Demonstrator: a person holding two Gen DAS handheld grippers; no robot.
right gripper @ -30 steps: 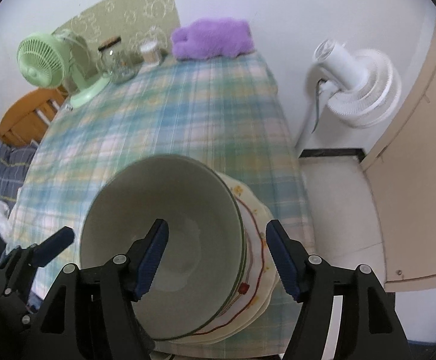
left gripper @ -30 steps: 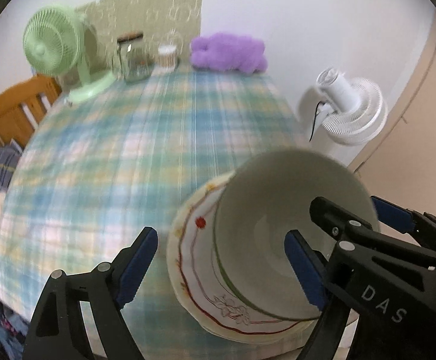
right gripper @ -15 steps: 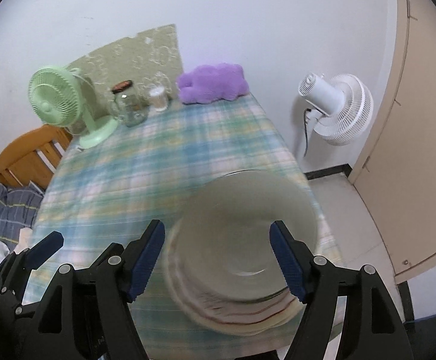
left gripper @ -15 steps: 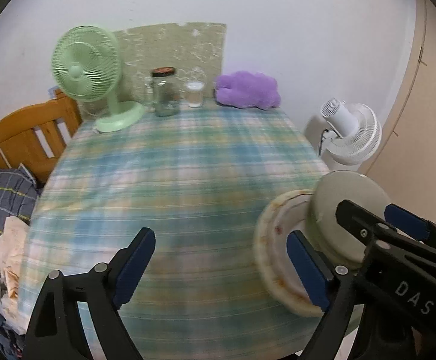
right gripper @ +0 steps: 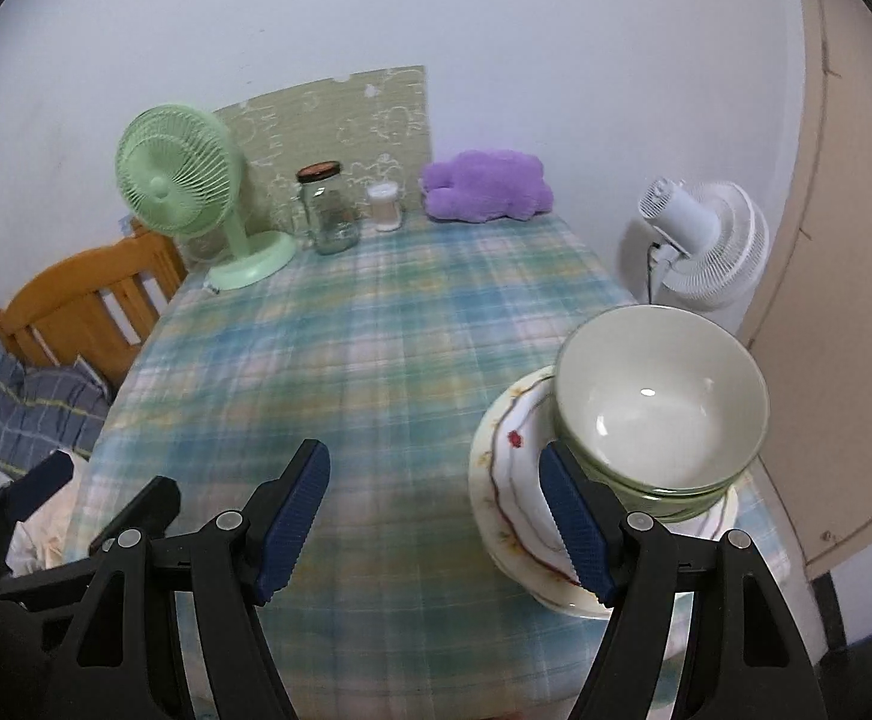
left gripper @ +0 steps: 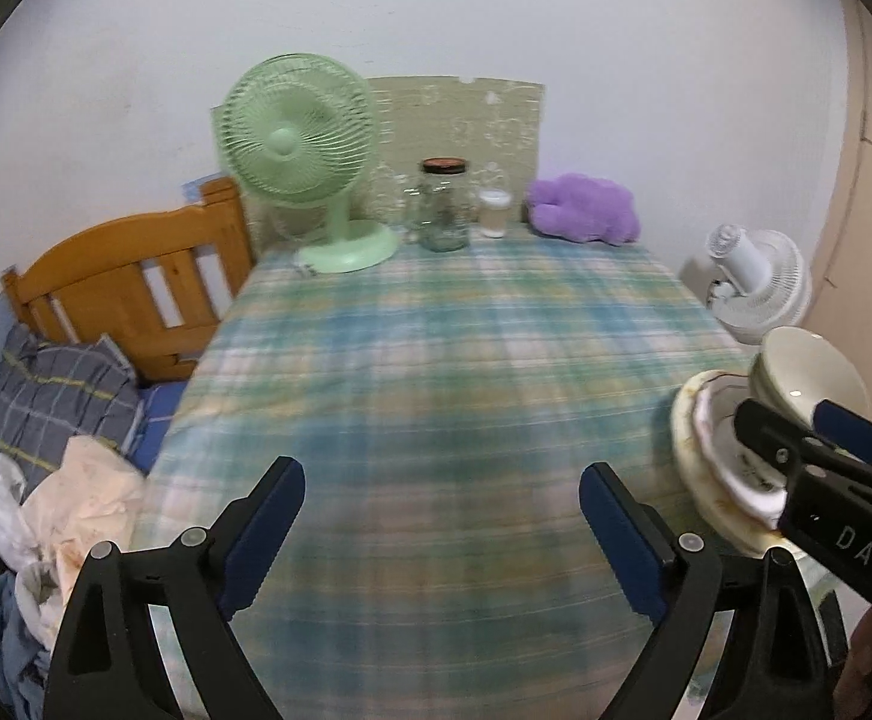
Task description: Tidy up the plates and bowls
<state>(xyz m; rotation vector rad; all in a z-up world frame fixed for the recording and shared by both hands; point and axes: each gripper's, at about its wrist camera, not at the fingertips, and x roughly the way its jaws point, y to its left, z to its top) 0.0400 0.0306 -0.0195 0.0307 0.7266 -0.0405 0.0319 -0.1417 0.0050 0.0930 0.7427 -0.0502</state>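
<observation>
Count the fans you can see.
2. A green fan stands at the table's far left corner beside the glass jar. A white fan stands off the table's right side, by the wall. No others show.

Both grippers drew back from the stack — a second ago the bowl (right gripper: 661, 405) filled the space between the right gripper's (right gripper: 433, 516) jaws; now it sat off to their right on the plates (right gripper: 514, 480). The left gripper's (left gripper: 442, 531) jaws had just been opening, nothing between them — only bare table (left gripper: 436, 360).
</observation>
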